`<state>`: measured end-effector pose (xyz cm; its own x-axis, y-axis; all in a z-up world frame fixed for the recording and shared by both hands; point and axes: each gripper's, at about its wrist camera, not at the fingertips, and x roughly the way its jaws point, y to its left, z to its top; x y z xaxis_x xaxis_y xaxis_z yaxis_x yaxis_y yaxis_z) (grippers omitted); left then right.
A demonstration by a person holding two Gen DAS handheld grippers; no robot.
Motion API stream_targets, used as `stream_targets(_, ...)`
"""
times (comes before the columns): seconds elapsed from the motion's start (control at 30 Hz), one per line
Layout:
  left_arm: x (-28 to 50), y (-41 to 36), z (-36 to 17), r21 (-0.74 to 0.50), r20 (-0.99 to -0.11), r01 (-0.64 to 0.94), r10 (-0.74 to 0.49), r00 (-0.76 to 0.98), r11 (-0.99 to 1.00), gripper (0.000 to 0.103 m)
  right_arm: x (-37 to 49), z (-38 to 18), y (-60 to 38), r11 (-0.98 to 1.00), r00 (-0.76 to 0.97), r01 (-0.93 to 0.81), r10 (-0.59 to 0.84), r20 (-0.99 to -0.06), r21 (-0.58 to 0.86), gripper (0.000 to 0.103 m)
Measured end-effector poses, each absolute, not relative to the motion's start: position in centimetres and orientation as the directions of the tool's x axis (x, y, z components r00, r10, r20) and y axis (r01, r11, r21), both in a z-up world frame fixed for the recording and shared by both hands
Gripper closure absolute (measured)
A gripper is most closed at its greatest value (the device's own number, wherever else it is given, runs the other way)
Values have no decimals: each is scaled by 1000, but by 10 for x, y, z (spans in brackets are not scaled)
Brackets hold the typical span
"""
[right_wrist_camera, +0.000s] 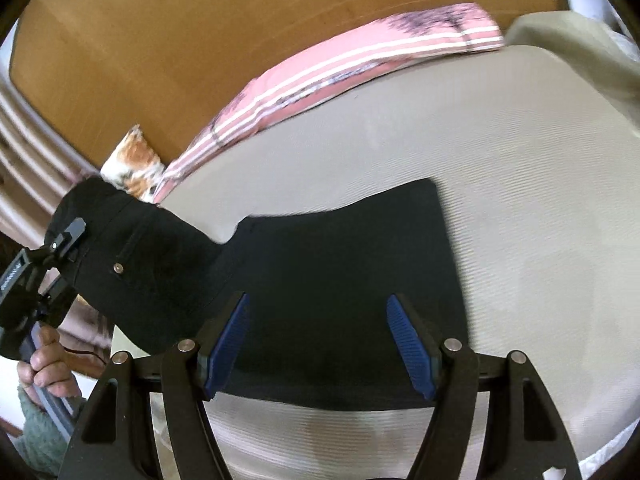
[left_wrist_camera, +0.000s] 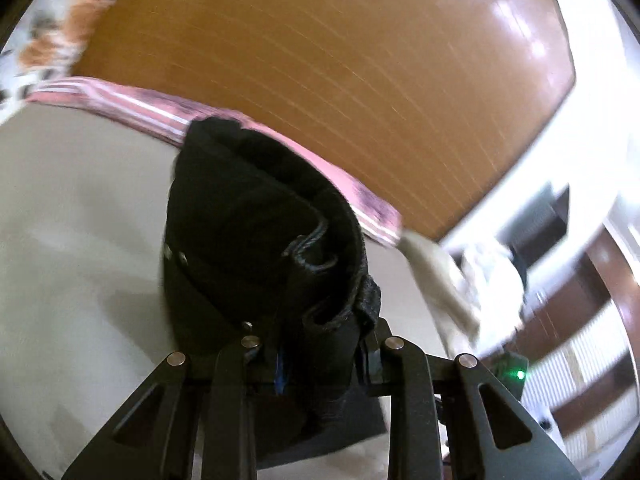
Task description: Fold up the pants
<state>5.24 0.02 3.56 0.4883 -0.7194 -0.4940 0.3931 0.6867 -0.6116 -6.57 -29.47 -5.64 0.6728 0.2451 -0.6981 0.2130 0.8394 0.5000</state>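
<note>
In the left wrist view, the left tool (left_wrist_camera: 316,344) is clamped on a bunched end of the black pants (left_wrist_camera: 256,216), which rise in a thick fold straight ahead of its fingers, lifted off the beige mattress (left_wrist_camera: 80,208). Metal rivets show on the fabric. Behind lie a pink striped pillow (left_wrist_camera: 132,104) and a wooden headboard (left_wrist_camera: 320,48); the picture is blurred. In the right wrist view, the right tool (right_wrist_camera: 318,344) hovers with its blue pads (right_wrist_camera: 228,344) well apart, nothing between them pressed; the pants (right_wrist_camera: 344,264) lie spread flat on the mattress (right_wrist_camera: 540,240) just beyond and beneath the fingers. Their left end is lifted by the left tool (right_wrist_camera: 66,240), held by a hand (right_wrist_camera: 50,364). A white label on that tool is too blurred to read. The pink pillow (right_wrist_camera: 340,68) lies against the headboard (right_wrist_camera: 160,40).
</note>
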Motion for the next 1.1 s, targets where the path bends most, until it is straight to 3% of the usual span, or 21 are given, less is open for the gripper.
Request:
stream_targets(0.23, 41, -124, -6, -532, -603, 552, -745, 285, 642, 77, -88, -66, -340, 805, 685, 299, 193, -703, 513, 35)
stream_targets(0.37, 29, -168, -51, -452, -713, 603, -672, 198, 658, 77, -89, -79, -358, 775, 678, 328, 205, -706, 540, 35)
stream_targets(0.5, 17, -186, -77, -355, -770, 651, -605, 204, 671, 74, -80, -89, -364, 763, 670, 316, 242, -702, 564, 35)
stream_targets(0.6, 5, -187, -70, -344, -784, 676, -596, 175, 651, 61, -72, -96, -366, 722, 673, 272, 330, -662, 636, 33)
stream_targets(0.7, -5, -187, -48, -326, -775, 726, -611, 163, 606, 50, -54, -112, -368, 612, 653, 187, 507, -563, 768, 33)
stream_targets(0.9, -5, -144, -20, -317, -719, 744, -660, 216, 589, 43, -26, -137, -366, 528, 616, 150, 611, -497, 836, 33)
stream_targets(1.1, 40, -92, -49, -329, -769, 559, -559, 309, 762, 42, 6, -143, -368, 532, 597, 129, 632, -494, 837, 33)
